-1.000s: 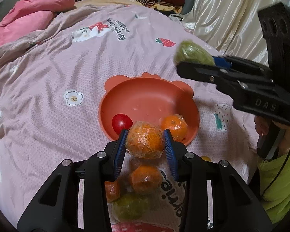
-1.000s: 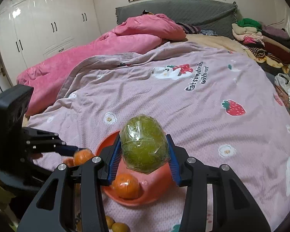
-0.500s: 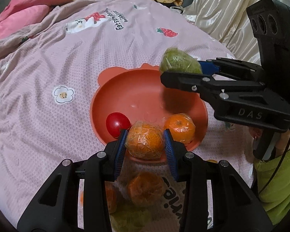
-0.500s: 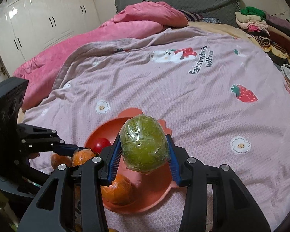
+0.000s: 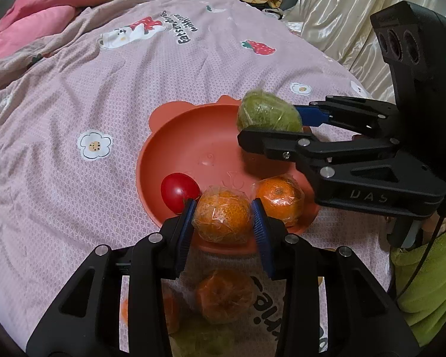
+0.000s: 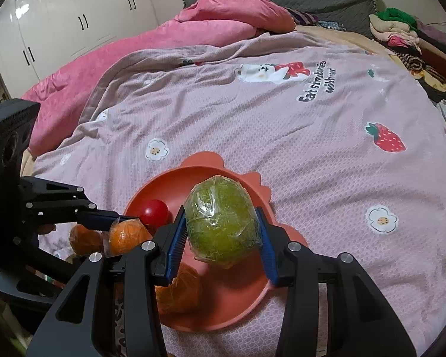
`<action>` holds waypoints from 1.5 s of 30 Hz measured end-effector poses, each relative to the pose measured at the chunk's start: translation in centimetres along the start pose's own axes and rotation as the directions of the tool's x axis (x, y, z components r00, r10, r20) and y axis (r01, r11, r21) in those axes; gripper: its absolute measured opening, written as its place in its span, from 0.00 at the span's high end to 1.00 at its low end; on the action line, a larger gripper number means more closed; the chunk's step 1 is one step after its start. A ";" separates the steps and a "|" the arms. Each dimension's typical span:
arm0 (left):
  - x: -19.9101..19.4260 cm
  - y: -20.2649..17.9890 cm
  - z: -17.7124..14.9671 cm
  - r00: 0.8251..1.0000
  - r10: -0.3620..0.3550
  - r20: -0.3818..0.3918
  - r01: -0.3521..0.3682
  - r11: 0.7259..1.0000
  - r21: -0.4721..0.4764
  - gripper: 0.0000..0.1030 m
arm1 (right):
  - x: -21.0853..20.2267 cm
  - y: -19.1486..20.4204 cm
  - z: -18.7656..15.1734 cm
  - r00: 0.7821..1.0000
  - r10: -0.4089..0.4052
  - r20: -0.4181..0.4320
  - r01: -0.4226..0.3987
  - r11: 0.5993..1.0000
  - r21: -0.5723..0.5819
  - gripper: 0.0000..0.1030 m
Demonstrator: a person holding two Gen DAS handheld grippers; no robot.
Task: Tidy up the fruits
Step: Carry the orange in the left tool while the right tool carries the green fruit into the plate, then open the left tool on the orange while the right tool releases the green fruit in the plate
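The landmark here is the coral-orange bear-eared plastic plate [image 5: 193, 136] lying on the pink quilted bedspread printed with flowers and strawberries [image 5: 74, 95].

The left gripper [image 5: 223, 217] has its blue-padded fingers [image 5: 185, 223] clamped on a plastic-wrapped orange mandarin [image 5: 223, 217], poised right over the plate's near rim. In the right wrist view that mandarin [image 6: 128, 235] only peeks out, half masked by the right gripper's black frame.

The right gripper [image 6: 221, 226] grips a plastic-wrapped green citrus fruit [image 6: 221, 223] between its fingers [image 6: 175, 241], held above the plate's far right side; from the left wrist view one finger crosses the underside of the fruit [image 5: 267, 113], so whether it touches the plate I cannot tell.

Inside the plate, a small glossy red tomato [image 5: 178, 192] sits at the near left edge, partly tucked behind a left finger. A second wrapped mandarin [image 5: 278, 197] rests at the near right edge, its lower side cut off by the gripper.

Off the plate on the near side, more fruit lies blurred between the left gripper's arms: an orange one [image 5: 223, 296] and something greenish [image 5: 202, 339] at the bottom, too soft to make out.

A lime-green sleeve [image 5: 431, 282] shows at the right edge. A pink duvet [image 6: 163, 38] is heaped beyond the plate.
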State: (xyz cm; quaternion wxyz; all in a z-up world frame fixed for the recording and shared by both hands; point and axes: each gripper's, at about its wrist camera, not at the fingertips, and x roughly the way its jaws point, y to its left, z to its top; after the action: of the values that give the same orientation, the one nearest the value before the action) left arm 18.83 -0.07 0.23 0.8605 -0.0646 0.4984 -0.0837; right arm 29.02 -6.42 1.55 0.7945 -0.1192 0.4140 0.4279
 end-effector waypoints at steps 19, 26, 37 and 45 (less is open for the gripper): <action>-0.1 0.2 -0.1 1.000 0.003 0.001 -0.003 1.000 -0.012 0.69 | 1.0 0.3 -0.2 1.000 -0.006 -0.028 0.005 1.000 -0.021 0.59; -0.2 0.3 -0.2 1.000 0.004 0.007 -0.004 1.000 -0.014 0.69 | 1.3 0.4 -0.3 0.999 -0.009 -0.040 0.008 1.000 -0.028 0.59; -0.3 0.4 -0.2 1.000 0.003 0.009 -0.003 1.000 -0.020 0.69 | 0.8 0.3 -0.4 1.000 -0.002 -0.024 0.001 1.000 -0.029 0.57; -1.1 0.6 -0.3 1.000 0.010 0.024 -0.009 1.000 -0.027 0.65 | 0.0 0.3 -0.3 1.000 0.008 -0.001 -0.008 1.000 -0.019 0.56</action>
State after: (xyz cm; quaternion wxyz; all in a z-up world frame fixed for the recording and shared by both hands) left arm 18.12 0.76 0.92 0.8659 -0.0750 0.4893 -0.0719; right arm 28.57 -6.43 1.42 0.7915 -0.1252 0.4107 0.4349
